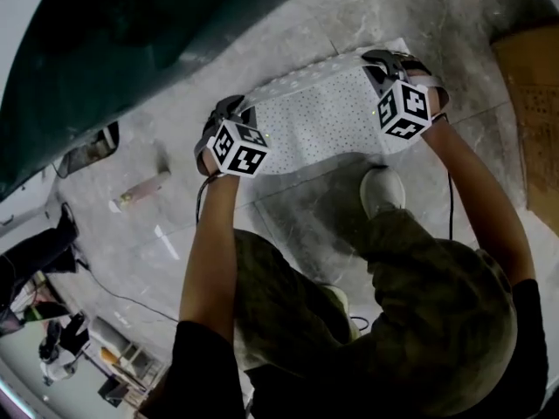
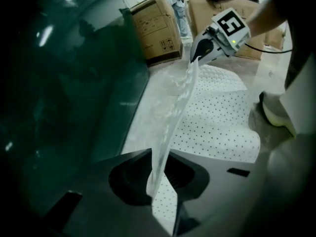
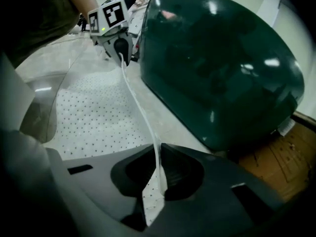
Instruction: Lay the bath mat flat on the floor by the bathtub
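Note:
The white dotted bath mat (image 1: 323, 120) is stretched between both grippers over the grey floor, beside the dark green bathtub (image 1: 105, 51). My left gripper (image 1: 227, 112) pinches its left far corner. In the left gripper view the mat's edge (image 2: 173, 117) runs from the jaws (image 2: 160, 191) up to the right gripper (image 2: 202, 48). My right gripper (image 1: 384, 61) is shut on the opposite corner; in its own view the thin edge (image 3: 143, 117) passes between its jaws (image 3: 155, 186) toward the left gripper (image 3: 118, 46). The rest of the mat (image 3: 89, 117) lies on the floor, next to the tub (image 3: 217, 68).
The person's white shoe (image 1: 383, 190) stands at the mat's near edge. Cardboard boxes (image 2: 155, 28) stand past the tub's end, and flat cardboard (image 1: 533, 85) lies at the right. A small tube (image 1: 144, 188) and a cable (image 1: 122, 295) lie on the floor to the left.

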{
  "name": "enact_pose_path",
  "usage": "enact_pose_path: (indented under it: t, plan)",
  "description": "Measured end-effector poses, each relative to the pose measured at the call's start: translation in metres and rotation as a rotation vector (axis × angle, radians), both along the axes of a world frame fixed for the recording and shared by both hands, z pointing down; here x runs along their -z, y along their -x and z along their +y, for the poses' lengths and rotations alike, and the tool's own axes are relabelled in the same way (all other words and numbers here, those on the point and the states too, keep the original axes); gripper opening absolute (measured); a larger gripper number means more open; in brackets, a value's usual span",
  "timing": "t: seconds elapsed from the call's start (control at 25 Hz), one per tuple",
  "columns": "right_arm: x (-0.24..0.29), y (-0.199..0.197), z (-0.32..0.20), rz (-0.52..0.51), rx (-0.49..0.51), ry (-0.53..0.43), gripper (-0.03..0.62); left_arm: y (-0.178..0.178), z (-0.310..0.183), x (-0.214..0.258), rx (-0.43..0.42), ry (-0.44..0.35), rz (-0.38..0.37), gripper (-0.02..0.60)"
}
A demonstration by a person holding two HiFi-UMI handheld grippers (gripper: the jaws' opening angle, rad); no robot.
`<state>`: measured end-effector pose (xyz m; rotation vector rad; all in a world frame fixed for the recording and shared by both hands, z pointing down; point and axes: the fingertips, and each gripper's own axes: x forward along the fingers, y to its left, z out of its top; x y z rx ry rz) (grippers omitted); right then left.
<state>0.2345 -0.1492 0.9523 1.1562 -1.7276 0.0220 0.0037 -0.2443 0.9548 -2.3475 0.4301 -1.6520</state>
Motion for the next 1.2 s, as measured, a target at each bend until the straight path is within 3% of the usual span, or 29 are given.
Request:
enact_pose_path:
  t: [0.08,0.12,0.2,0.32,0.56,0.68,0.88,1.12,1.2]
  plan:
    - [0.011,-0.001,-0.006,-0.060,-0.039,-0.043,0.053,0.008,-0.004,0.005,-0.038,-0.057,-0.012,0.076]
    - [0.015,0.000,-0.009,-0.080,-0.047,-0.063,0.098,0.016,-0.004,0.004,-0.049,-0.071,-0.032,0.111]
    - [0.017,0.003,-0.013,-0.088,-0.040,-0.099,0.147,0.032,0.000,-0.003,-0.043,-0.056,-0.061,0.165]
    - [0.019,0.002,-0.019,-0.061,-0.046,-0.155,0.252,0.043,0.004,-0.010,-0.001,-0.010,-0.036,0.190]
    - [0.022,-0.019,-0.022,-0.131,-0.208,-0.214,0.293,0.060,-0.002,-0.013,0.103,0.072,0.018,0.228]
    - [0.007,-0.033,-0.009,-0.191,-0.289,-0.177,0.301,0.079,-0.003,-0.015,0.149,0.089,0.004,0.229]
    - [-0.026,-0.052,0.023,-0.279,-0.425,-0.101,0.304,0.088,0.006,-0.024,0.247,0.175,0.050,0.229]
    - [-0.049,-0.070,0.058,-0.343,-0.536,-0.070,0.304,0.111,0.017,-0.048,0.248,0.208,-0.029,0.235]
    - [-0.056,-0.078,0.071,-0.347,-0.568,-0.058,0.304,0.122,0.018,-0.056,0.316,0.225,-0.024,0.236]
